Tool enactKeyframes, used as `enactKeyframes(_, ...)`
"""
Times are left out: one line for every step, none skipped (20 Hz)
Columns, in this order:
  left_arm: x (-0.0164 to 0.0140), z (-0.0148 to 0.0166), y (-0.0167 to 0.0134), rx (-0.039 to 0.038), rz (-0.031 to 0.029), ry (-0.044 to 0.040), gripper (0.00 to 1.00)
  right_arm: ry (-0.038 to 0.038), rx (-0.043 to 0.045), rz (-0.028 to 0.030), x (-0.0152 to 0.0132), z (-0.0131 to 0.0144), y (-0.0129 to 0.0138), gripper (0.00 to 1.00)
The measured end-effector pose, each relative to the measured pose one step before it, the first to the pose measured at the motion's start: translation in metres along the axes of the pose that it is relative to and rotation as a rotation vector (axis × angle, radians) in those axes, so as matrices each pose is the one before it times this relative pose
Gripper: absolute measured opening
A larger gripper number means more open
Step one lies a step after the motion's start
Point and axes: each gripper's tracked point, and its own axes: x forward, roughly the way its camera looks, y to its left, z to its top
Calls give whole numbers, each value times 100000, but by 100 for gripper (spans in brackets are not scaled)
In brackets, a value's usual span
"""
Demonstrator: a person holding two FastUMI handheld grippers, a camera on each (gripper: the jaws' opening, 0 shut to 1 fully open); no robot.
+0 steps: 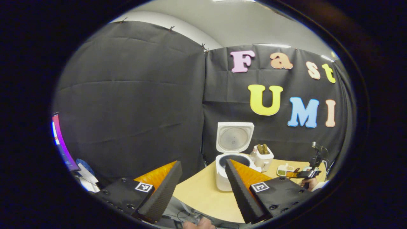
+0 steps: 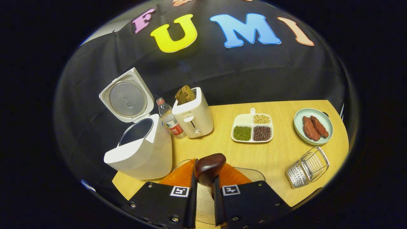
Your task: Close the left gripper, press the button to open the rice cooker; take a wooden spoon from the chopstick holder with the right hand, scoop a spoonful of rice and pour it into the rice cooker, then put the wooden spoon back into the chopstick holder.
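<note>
Both fingers of the right gripper [image 2: 203, 187] press on the neck of a wooden spoon [image 2: 208, 169] at the bottom centre of the right gripper view, with only a narrow gap between them. The spoon's dark, rounded bowl stands up just above the fingertips. Whether it carries any rice cannot be told from this angle. Behind the fingers, low in the frame, lies the rim of a clear glass bowl [image 2: 254, 171] on the wooden table [image 2: 279, 159].

At the left of that view the white rice cooker [image 2: 143, 152] stands with its lid [image 2: 125, 97] swung up and back, the dark inner pot open to the camera. Just to its right are a plastic bottle [image 2: 168, 119] and a white toaster [image 2: 192, 116] with slices of brown bread poking out of the top. Right of centre sits a divided tray [image 2: 252, 128] with green, dark red and pale beans in three of its compartments. At the upper right of the table a pale green plate [image 2: 313, 125] carries two reddish sausages. Below it, near the lower right edge, a wire chopstick holder [image 2: 306, 168] lies tilted on its side.

In the left gripper view the left gripper [image 1: 203, 178] has its fingers spread wide apart and grips nothing. Between them, farther off, the rice cooker [image 1: 230, 159] shows with its lid raised, at the near corner of the table [image 1: 200, 194].
</note>
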Motion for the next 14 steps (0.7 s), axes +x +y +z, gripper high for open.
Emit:
enactKeyframes(376,-239,-119,999,221,905,92,319,396,724,501,-220,472,23)
enactKeyframes(424,-333,-195,732,-70,727,92,157,808,29,424,-133,367,24)
enactKeyframes(301,215,88,377,175,109,93,1003,2530,76,60,-178,314,23)
enactKeyframes(69,72,203,-120,558,96,96,2183,3248,1088,214,-562,811,23)
enactKeyframes(213,408,193,-763,620,-976,100,2008,2650,2466,202,-494,1040,23)
enactKeyframes(204,191,276,-930,562,-671,100,1362,1109,2402,114,-438,1011,24)
enactKeyframes(20,-93,243,-731,311,504,92,776,46,1239,-50,-320,592,24)
enactKeyframes(-236,-412,193,-430,-79,814,92,847,791,545,-120,-316,222,24)
enactKeyframes(-39,51,128,-140,-126,49,93,605,4190,1322,-194,-137,79,23)
enactKeyframes(-70,82,34,296,65,-609,93,468,5402,1780,127,-140,274,23)
enactKeyframes(-46,297,72,527,225,-864,95,66,5959,1075,-93,106,-257,23)
enactKeyframes(-55,128,-67,330,-55,-574,96,-461,5727,532,-215,342,-615,23)
enactKeyframes(-119,105,-30,304,-46,-187,96,-406,5413,857,-200,312,-726,23)
enactKeyframes(-292,212,17,280,-69,-325,96,-540,4105,1018,-162,209,-544,23)
